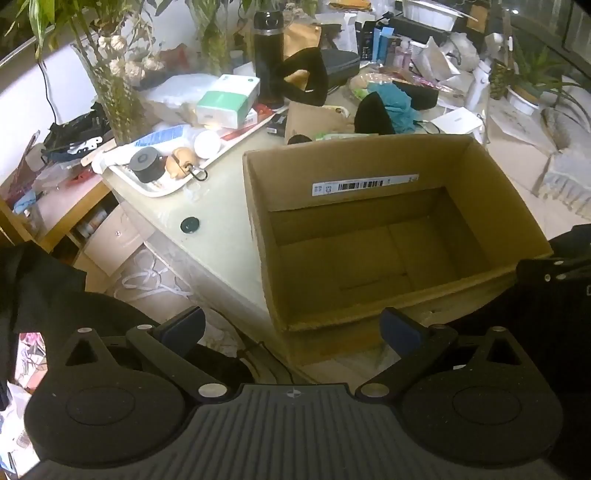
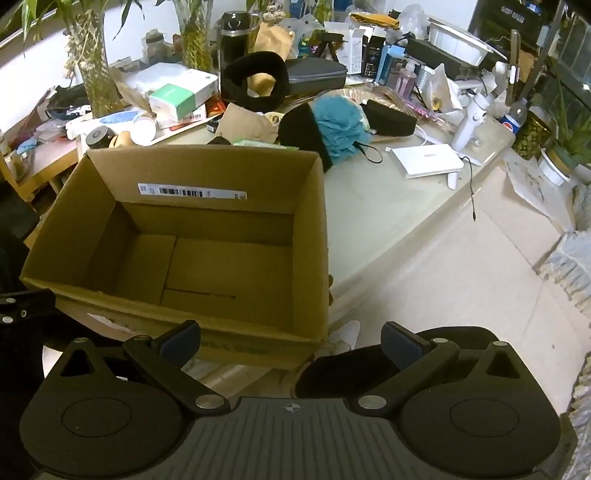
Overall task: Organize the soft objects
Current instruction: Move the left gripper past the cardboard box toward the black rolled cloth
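Observation:
An empty cardboard box [image 1: 369, 192] [image 2: 207, 173] stands open on the pale table, close in front of both grippers. Behind it lie the soft things: a blue mesh bath puff [image 2: 341, 127] [image 1: 397, 107], a black knit cap [image 2: 303, 131] [image 1: 373, 116], a black neck pillow [image 2: 255, 81] [image 1: 306, 79] and a flat black pouch [image 2: 389, 116]. My left gripper [image 1: 291, 326] hangs open over the box's near left corner with nothing between its fingers. Over the near right corner, my right gripper [image 2: 291, 338] is open and holds nothing.
A white tray [image 1: 155, 184] with jars and small items sits left of the box. Tissue boxes [image 2: 183, 94], a black flask [image 2: 234, 35], plant vases, cartons and bottles crowd the back. A white flat box [image 2: 424, 160] with a cable lies right. The floor drops off on both sides.

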